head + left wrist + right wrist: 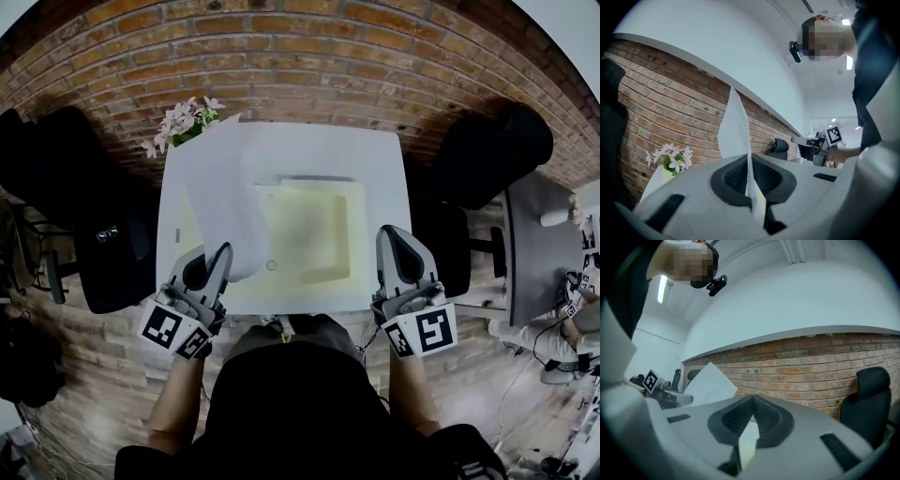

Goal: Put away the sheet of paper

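Note:
The white sheet of paper (220, 197) stands up from the left side of the white table (375, 150), curling over a pale yellow tray (354, 202). My left gripper (222, 253) is shut on the sheet's lower edge. In the left gripper view the paper (733, 126) rises edge-on from between the closed pads of the left gripper (750, 161). My right gripper (392, 236) hovers at the table's right front corner, shut, with nothing in it. The right gripper view shows the right gripper (752, 401) with its jaw tips together and the paper (710, 383) off to the left.
A pot of pale pink flowers (183, 120) stands at the table's back left corner against the brick wall. Black office chairs flank the table, one on the left (112, 244) and one on the right (487, 150). A grey desk (534, 244) stands further right.

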Action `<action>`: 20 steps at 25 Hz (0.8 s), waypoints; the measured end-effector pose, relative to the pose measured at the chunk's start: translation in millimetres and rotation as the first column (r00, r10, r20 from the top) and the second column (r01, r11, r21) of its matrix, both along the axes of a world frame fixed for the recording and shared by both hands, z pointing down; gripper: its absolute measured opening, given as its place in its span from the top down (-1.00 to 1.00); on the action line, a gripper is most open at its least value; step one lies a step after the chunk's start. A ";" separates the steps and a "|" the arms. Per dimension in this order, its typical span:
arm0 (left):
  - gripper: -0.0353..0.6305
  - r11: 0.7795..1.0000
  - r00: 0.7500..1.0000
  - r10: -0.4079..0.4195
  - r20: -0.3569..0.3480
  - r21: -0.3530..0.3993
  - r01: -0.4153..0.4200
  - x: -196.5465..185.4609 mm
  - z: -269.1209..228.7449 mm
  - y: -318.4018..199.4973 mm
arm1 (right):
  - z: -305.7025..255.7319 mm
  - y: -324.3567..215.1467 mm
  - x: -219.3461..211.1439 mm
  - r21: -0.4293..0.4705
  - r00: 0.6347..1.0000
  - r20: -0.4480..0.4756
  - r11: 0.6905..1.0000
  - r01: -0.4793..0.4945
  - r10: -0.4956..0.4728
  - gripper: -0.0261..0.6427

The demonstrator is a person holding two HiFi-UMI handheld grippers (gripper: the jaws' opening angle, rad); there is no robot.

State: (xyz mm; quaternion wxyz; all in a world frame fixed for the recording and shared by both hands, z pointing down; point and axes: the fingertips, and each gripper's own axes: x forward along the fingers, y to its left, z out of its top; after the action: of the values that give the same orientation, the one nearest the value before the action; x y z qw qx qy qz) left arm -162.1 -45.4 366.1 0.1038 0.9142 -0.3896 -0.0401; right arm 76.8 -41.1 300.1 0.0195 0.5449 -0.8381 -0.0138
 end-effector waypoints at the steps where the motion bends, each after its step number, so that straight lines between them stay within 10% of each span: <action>1: 0.82 1.000 1.000 -0.004 0.000 0.001 0.004 3.9 -1.1 -1.3 | -0.3 -2.8 2.3 0.004 1.000 0.006 1.000 0.007 -0.007 0.88; 20: 0.82 0.988 0.999 -0.031 0.014 -0.150 0.032 25.9 43.0 -6.6 | 13.5 -24.6 27.4 -0.024 0.997 0.038 0.997 0.075 -0.074 0.88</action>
State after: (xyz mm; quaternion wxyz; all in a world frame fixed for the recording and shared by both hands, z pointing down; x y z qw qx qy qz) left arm -136.3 -52.0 409.0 0.1693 0.8978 -0.4064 -0.0071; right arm 104.3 -65.6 313.6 0.0107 0.5132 -0.8582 0.0063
